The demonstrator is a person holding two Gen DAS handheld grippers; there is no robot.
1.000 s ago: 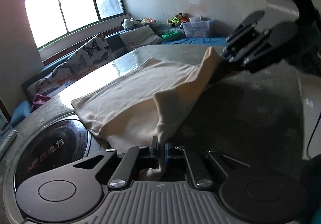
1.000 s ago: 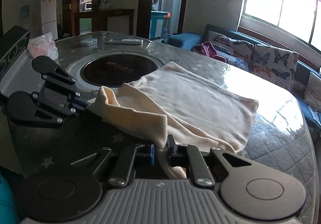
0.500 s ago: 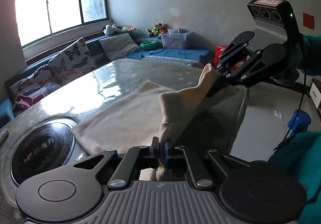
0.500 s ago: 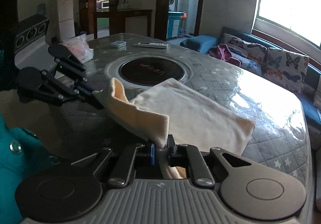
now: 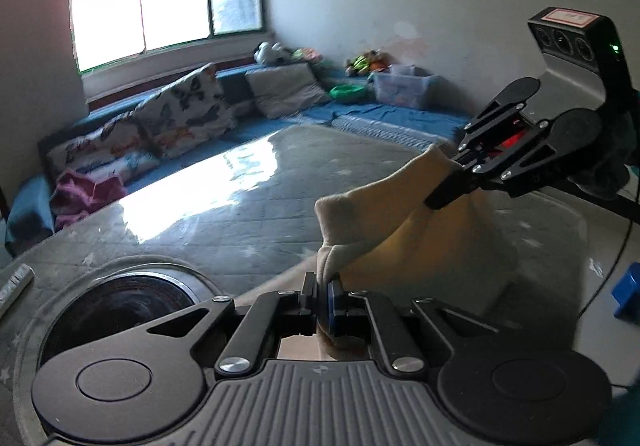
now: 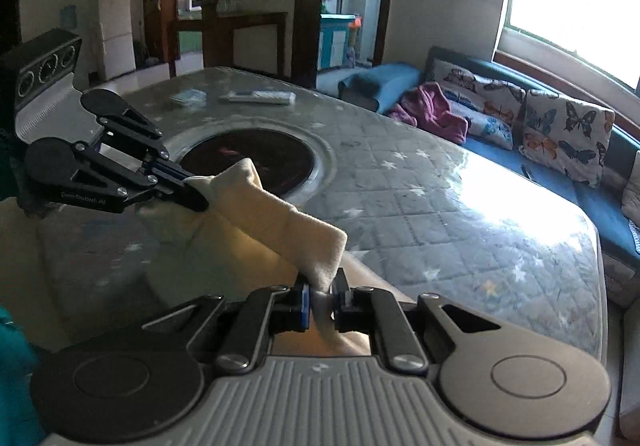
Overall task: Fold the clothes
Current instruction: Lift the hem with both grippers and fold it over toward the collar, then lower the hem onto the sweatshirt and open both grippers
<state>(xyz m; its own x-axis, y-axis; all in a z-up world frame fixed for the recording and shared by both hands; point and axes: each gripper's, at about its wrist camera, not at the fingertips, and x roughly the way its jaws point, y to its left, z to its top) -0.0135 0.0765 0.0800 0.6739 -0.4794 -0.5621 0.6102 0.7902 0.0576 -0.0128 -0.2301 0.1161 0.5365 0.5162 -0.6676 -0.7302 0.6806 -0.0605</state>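
Pinching cream cloth [image 5: 372, 218] taut between left tongs [image 5: 323, 300] and right tongs [image 6: 320, 302]

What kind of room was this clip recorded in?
Most likely a home living and dining room: a sofa with butterfly cushions runs under the window, the table has a built-in round cooktop, and a fridge stands in the next room.

Two grippers, the left gripper [image 5: 323, 296] and the right gripper [image 6: 320, 300], share one cream cloth [image 6: 256, 214]. One quilted table [image 6: 440, 214] bears one dark round hob [image 6: 256, 162], one remote [image 6: 258, 97]. One sofa [image 6: 600, 202], two butterfly cushions [image 6: 566, 136], one purple garment [image 6: 434, 112].
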